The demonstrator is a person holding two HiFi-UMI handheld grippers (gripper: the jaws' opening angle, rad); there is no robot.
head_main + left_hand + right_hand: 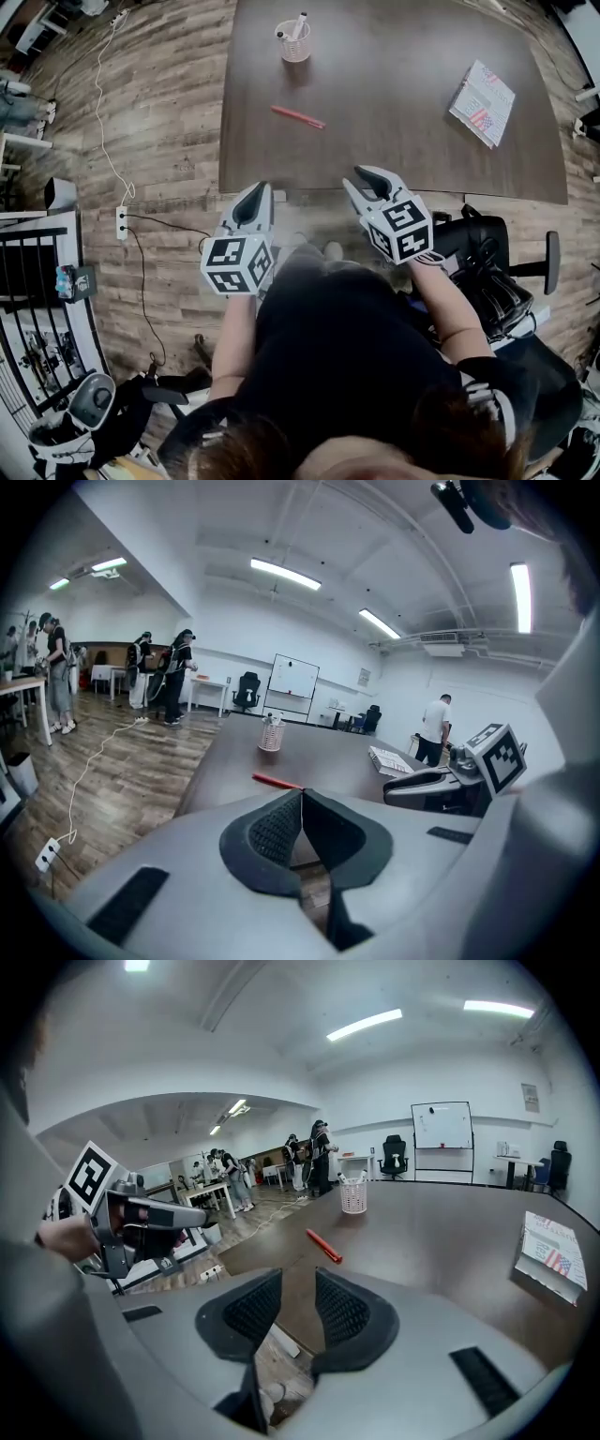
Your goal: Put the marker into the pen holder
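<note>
A red marker (pixel 298 116) lies flat on the dark table (pixel 403 141), a short way in front of a white mesh pen holder (pixel 294 42) that has pens in it. Both grippers hover before the table's near edge, well short of the marker. My left gripper (pixel 253 190) is shut and empty, its pads meeting in the left gripper view (pixel 301 794), with the marker (pixel 277 781) and holder (pixel 272 735) beyond. My right gripper (pixel 368 180) is open with nothing between its pads (pixel 297 1279); the marker (pixel 324 1245) and holder (pixel 353 1196) lie ahead.
A booklet (pixel 482 103) rests on the table's right side. A black office chair (pixel 497 272) stands to my right. A white cable and power strip (pixel 121 221) lie on the wood floor at left. People stand far off in the room (pixel 178 672).
</note>
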